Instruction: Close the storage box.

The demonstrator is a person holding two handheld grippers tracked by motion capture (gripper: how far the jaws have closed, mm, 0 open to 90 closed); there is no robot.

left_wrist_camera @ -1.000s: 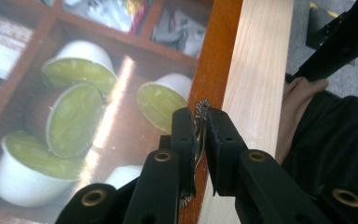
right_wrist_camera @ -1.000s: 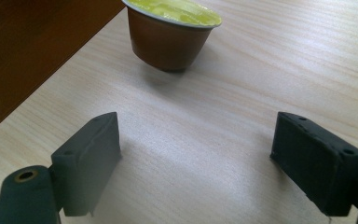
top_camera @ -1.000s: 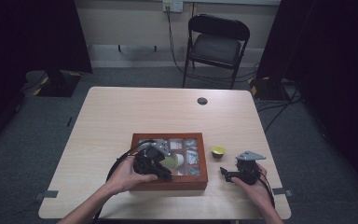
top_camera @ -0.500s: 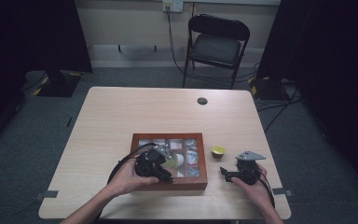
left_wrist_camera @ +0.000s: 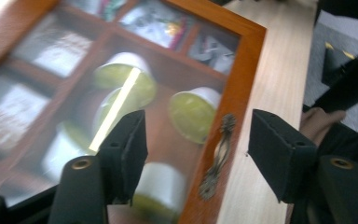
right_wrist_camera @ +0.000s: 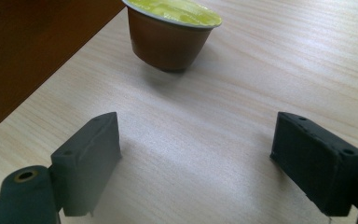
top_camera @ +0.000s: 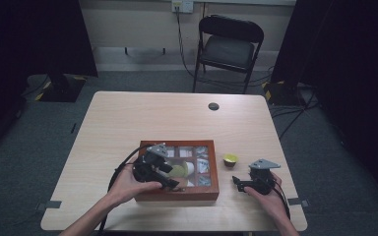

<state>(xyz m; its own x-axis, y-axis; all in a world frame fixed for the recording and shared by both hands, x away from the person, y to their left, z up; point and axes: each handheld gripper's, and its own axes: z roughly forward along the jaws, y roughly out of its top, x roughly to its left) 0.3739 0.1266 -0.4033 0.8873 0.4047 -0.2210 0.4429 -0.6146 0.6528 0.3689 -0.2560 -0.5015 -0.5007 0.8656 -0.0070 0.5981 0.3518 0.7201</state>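
A wooden box [top_camera: 209, 189] with a glass lid lies at the table's near middle. Under the glass are green-topped capsules [left_wrist_camera: 193, 112] and packets. My left gripper [top_camera: 171, 181] hovers over the box's front edge. Its jaws have just been opening and now stand open [left_wrist_camera: 196, 140] on either side of the lid's brass handle [left_wrist_camera: 219, 154], clear of it. A brown capsule with a green top [top_camera: 230, 160] [right_wrist_camera: 172, 32] stands on the table right of the box. My right gripper [top_camera: 237, 183] [right_wrist_camera: 196, 149] rests open just short of it, with bare table between the jaws.
The wooden table [top_camera: 128, 123] has free room at the back and left. A small black round cap [top_camera: 213, 106] is set near its far edge. A folding chair [top_camera: 229, 46] stands behind the table. The box's wooden side [right_wrist_camera: 32, 51] is close on the right gripper's left.
The left gripper has shifted slightly left over the box's front and its jaws now stand apart. The right hand and the loose capsule have not moved.
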